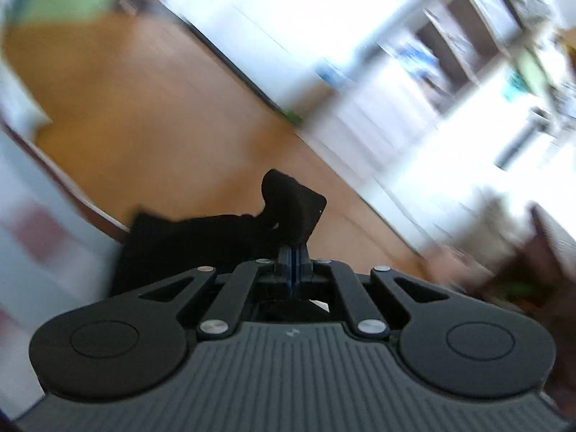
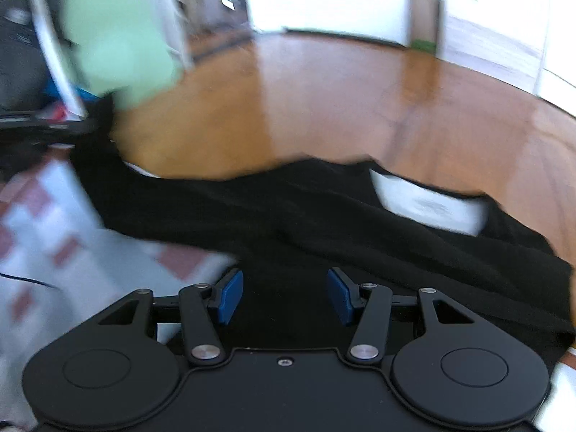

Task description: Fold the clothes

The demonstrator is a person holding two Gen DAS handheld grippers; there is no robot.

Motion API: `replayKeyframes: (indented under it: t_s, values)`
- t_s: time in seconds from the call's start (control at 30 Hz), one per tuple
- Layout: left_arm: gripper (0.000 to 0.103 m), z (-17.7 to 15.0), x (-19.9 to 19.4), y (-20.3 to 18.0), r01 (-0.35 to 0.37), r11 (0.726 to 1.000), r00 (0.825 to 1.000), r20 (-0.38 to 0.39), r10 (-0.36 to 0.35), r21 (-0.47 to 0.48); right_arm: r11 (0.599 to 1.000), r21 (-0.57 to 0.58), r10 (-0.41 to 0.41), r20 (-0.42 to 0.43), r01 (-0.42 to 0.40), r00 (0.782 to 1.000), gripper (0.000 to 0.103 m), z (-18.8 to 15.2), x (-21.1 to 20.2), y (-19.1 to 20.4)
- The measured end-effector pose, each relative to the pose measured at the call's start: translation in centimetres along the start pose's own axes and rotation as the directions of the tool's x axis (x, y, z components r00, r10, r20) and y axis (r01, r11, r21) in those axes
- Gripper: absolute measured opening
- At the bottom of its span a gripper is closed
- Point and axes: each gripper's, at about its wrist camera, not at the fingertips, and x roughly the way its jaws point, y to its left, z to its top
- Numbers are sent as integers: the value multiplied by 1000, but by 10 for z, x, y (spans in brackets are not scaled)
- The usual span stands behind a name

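My left gripper point(image 1: 294, 252) has its jaws pressed together on a fold of the black garment point(image 1: 201, 241), which bunches up past the tips. My right gripper point(image 2: 284, 293) stands wide apart, holding nothing, the same garment point(image 2: 306, 223) spread just ahead over the patterned cloth point(image 2: 72, 252). Beyond: wooden floor point(image 2: 324, 100), blurred.

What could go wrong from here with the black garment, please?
The left gripper pinches only a small bunched tip of the black garment, so the cloth may slip out if pulled. The right gripper is open over the garment, holding nothing, so the fold may drag unevenly. Both views are motion-blurred, making aim uncertain.
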Motion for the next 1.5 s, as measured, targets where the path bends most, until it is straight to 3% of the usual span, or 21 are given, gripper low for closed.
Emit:
replayKeyframes:
  t_s: [0.13,0.23,0.33,0.43,0.5,0.53,0.57,0.6,0.67,0.73,0.87,0.9,0.93,1.0,1.07,1.13,1.23,1.37,1.4,1.43,1.5]
  values:
    - [1,-37,43,-19,111,992,980,-159,-119,-56,983,-63,177,27,-175,984,57,2,-10,17]
    - [1,-56,60,-19,77,997,976,-203,-75,-1,892,216,395,52,-396,917,64,9,-16,-22]
    - [1,-70,75,-12,81,996,963,-253,-87,-32,782,489,395,89,-385,914,70,8,-14,-72]
    - [1,-85,80,-18,60,998,958,-278,-67,-31,622,675,426,134,-397,895,70,-8,-2,-103]
    - [1,-91,77,-23,35,999,963,-268,-36,-11,431,789,462,224,-438,858,71,-26,9,-120]
    - [1,-93,77,-23,40,999,964,-263,-43,-14,360,821,471,251,-444,846,71,-33,14,-124]
    - [1,-94,79,-24,50,999,962,-268,-52,-13,329,840,466,252,-430,848,71,-38,18,-125]
    - [1,-95,81,-27,51,999,961,-274,-46,11,345,845,455,230,-408,860,72,-39,19,-123]
    - [1,-98,82,-35,61,996,959,-282,-38,71,439,823,430,161,-361,888,72,-36,22,-114]
    - [1,-103,82,-43,79,987,957,-287,-36,139,507,795,430,101,-333,897,72,-31,28,-108]
    - [2,-105,79,-52,83,978,953,-302,-23,190,583,761,415,22,-284,910,67,-25,50,-97]
    - [2,-102,74,-55,84,975,957,-288,-21,207,615,740,402,3,-272,915,35,-22,54,-94]
    - [5,-99,69,-58,85,971,962,-272,-21,224,659,707,385,-24,-256,923,13,-16,57,-90]
    - [9,-93,56,-61,99,967,971,-234,-42,236,746,624,330,-46,-231,943,13,-1,55,-82]
    - [12,-85,40,-57,118,963,982,-173,-76,243,819,523,254,34,-234,967,13,26,36,-81]
    - [11,-79,27,-54,111,955,989,-125,-79,275,844,461,224,160,-273,961,13,52,14,-90]
    - [10,-79,30,-51,20,927,993,-114,24,373,885,397,151,245,-242,957,13,78,-20,-118]
    - [10,-82,43,-38,-23,936,982,-168,87,351,941,338,-42,82,12,996,20,75,-24,-153]
    - [12,-85,48,-35,-30,935,978,-181,100,352,937,339,-94,25,80,995,35,65,-17,-163]
    - [12,-88,53,-34,-44,927,975,-188,121,372,927,338,-164,-22,162,986,48,55,-9,-172]
    - [13,-94,64,-33,-78,902,964,-197,177,425,887,330,-309,-95,322,946,49,34,5,-187]
